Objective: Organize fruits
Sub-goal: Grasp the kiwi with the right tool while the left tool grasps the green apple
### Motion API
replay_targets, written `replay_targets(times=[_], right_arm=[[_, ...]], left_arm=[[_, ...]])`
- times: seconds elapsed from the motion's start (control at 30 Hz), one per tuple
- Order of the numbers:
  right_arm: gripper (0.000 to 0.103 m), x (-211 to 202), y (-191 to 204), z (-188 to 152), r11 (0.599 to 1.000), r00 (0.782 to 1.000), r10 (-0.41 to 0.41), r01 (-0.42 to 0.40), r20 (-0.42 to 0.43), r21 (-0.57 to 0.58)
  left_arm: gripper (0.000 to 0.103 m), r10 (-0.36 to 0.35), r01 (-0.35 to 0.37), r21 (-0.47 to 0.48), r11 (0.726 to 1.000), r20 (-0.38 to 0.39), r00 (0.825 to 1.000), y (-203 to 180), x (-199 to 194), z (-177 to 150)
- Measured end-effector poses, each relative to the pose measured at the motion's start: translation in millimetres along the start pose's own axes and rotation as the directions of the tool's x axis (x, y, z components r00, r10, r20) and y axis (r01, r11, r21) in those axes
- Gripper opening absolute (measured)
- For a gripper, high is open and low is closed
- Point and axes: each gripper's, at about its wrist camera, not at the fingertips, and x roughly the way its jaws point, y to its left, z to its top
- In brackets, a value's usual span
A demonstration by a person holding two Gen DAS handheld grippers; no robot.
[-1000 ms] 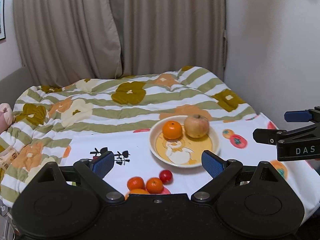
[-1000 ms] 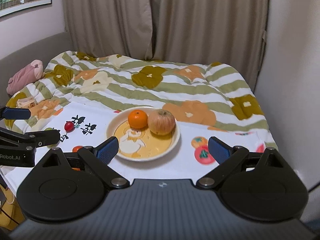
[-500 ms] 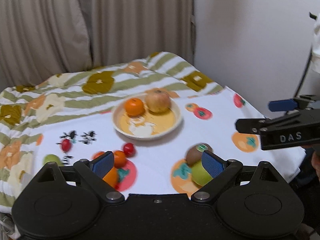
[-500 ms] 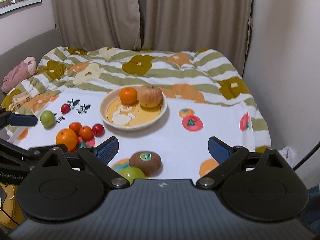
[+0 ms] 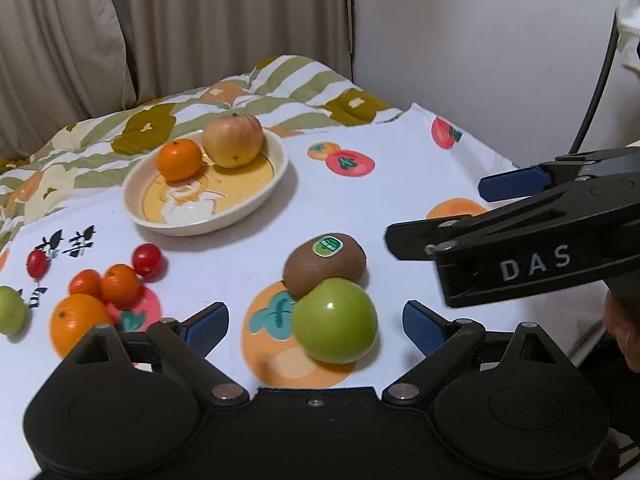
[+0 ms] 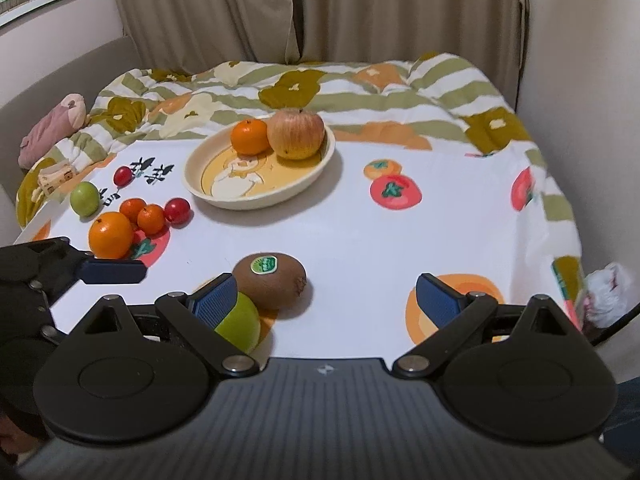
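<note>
A cream plate [image 5: 276,178] [image 6: 324,168] holds an orange [image 5: 179,159] and an apple [image 5: 233,141]. Near the front of the white cloth a green fruit [image 5: 334,321] [image 6: 240,326] touches a kiwi [image 5: 325,263] [image 6: 270,280]. My left gripper [image 5: 316,324] is open, the green fruit lying between its fingers and apart from both. My right gripper [image 6: 326,296] is open just right of the kiwi, holding nothing. At the left lie a big orange [image 6: 111,235], two small oranges [image 6: 144,214], two red cherry tomatoes [image 6: 177,210] and a second green fruit [image 6: 85,199].
The white fruit-print cloth [image 6: 360,232] lies over a striped flowered quilt [image 6: 360,92]. Curtains and a wall close the back and right. A pink soft toy [image 6: 52,128] lies far left. The cloth's right edge drops off beside a cable [image 5: 596,92].
Both grippers have pulled back and dipped toward the front of the cloth. The green fruit and kiwi, out of sight a second ago, now sit right at the fingers. Both stay open.
</note>
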Motion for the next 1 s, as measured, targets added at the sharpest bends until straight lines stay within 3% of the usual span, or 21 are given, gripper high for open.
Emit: replay_targets(times=[0.33,0.53,1.0], right_arm=[[0.103,32,-6,-2,0.996,0.995,0.083,-0.082,-0.046,0.027],[0.103,48,-6,3,0.989,0.988,0.140,-0.136,-0.068,0.064],[0.103,70,-1,6,0.973,0.972,0.205,-0.190,-0.115,0.132]], left_arm=[[0.085,0.021,-0.025,-0.061,0.998,-0.061,0.998,-8,34,3],[0.063,0.020,-0.028,-0.094,0.995,-0.093,0.996,-7,46,5],[0.061,0.012,-0.026,-0.110,0.994,-0.127,0.992,-5,45,-1]])
